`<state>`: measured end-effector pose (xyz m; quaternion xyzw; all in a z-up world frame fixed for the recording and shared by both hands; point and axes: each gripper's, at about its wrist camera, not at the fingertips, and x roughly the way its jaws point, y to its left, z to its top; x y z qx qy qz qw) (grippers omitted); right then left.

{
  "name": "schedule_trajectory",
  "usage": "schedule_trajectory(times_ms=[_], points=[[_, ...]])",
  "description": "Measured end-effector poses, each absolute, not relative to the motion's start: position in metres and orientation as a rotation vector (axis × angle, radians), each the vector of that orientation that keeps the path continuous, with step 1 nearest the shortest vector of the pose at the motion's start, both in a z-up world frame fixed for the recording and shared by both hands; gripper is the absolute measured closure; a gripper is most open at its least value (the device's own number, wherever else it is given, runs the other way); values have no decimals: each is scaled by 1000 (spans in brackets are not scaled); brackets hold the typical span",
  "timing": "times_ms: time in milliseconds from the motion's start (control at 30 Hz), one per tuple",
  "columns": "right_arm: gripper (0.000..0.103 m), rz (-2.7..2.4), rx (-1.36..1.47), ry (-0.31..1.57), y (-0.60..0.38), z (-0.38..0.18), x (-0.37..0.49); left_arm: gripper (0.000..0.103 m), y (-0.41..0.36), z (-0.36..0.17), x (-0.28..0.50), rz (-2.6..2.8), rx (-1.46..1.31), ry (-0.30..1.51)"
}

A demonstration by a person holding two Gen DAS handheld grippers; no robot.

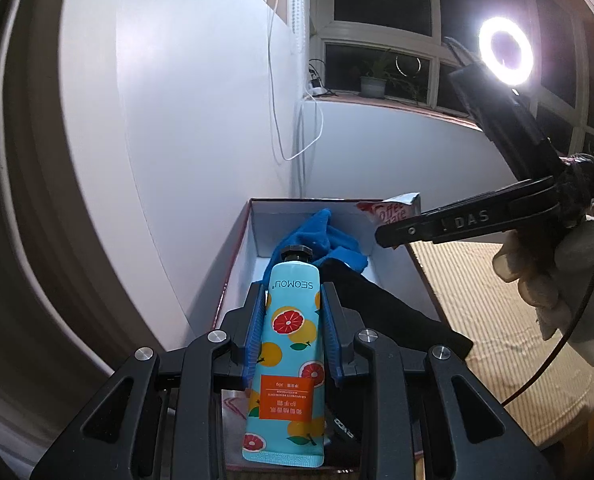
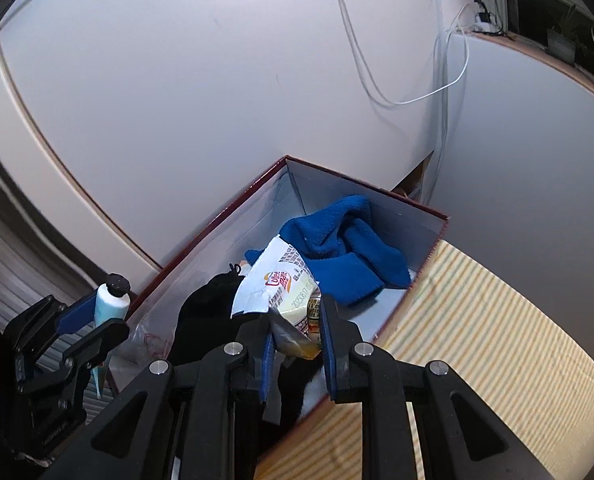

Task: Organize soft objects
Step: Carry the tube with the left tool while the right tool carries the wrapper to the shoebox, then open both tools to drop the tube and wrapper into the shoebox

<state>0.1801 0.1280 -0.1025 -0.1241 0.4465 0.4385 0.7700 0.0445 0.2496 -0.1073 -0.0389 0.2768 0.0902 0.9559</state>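
Right, counting what I've got: one box (image 2: 233, 216) with dark red edges and a pale inside, one blue cloth (image 2: 337, 248) bunched at its far end, one black cloth (image 2: 205, 304) lying nearer me in it, one hand cream tube (image 1: 289, 340) and one coffee sachet (image 2: 273, 284).

My left gripper (image 1: 293, 316) points down over the near end of the box, jaws drawn in narrow with the blue pads pressed on both sides of the tube, cap pointing away from me. In the right wrist view that same tube sits just outside the box's left wall.

My right gripper (image 2: 297, 332) is tipped more steeply into the box, jaws nearly together and pinching the lower end of the sachet, which fans out above the pads over the black cloth. From the left wrist view I see it reaching in from the right, a white-gloved hand (image 1: 553, 272) behind it.

For room: the box sits tight in a corner, with a white wall (image 2: 217, 80) along its left side and another beyond its far end. The right side is open, running along a striped mat (image 2: 477, 320). Bare floor shows inside the box along its left wall, beside the two cloths.
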Motion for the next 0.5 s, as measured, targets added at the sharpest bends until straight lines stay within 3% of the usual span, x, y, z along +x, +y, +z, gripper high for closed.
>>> schedule_trajectory(times_ms=[100, 300, 500], points=[[82, 934, -283, 963, 133, -106, 183, 76, 250, -108, 46, 194, -74, 563], [53, 914, -263, 947, 130, -107, 187, 76, 248, -107, 43, 210, -88, 553], [51, 914, -261, 947, 126, -104, 187, 69, 250, -108, 41, 214, -107, 558]])
